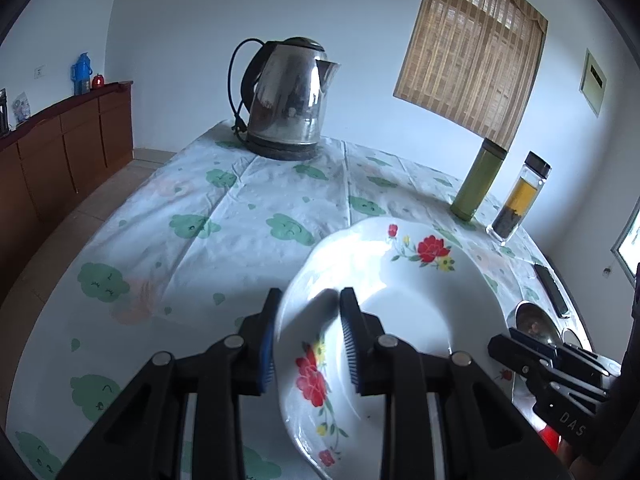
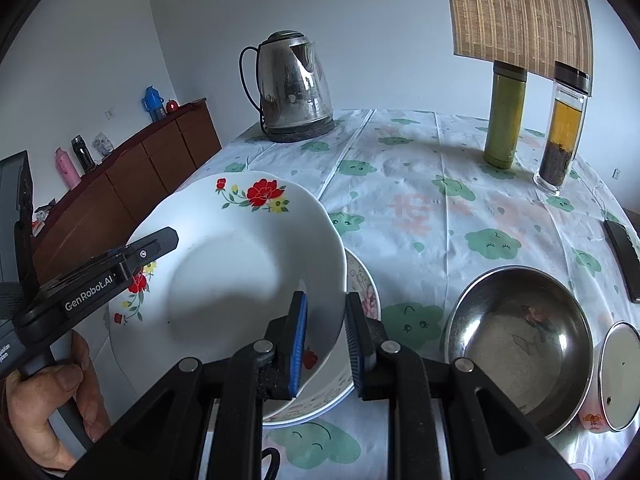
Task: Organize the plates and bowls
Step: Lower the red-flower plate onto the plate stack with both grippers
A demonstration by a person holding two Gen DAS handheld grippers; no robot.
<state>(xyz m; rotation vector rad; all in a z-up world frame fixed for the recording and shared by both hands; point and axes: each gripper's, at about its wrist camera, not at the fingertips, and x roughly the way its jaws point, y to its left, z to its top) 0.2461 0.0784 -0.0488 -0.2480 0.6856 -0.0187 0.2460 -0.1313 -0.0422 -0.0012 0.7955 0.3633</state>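
Right wrist view: both claws [image 2: 325, 344] angled downward, each clamped on flowered plate [image 2: 224, 280] rim

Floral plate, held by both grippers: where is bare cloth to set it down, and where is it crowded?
Free: the broad tablecloth between the kettle and the floral plate, and the stretch between kettle and green flask. Crowded: near side, around the steel bowl, the lidded cup, the patterned plate underneath, and the phone.

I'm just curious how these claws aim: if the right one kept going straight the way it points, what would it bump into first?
It already grips the flowered plate, so the plate leads; beyond the right gripper lies the patterned plate, then tablecloth. Depth is unclear.
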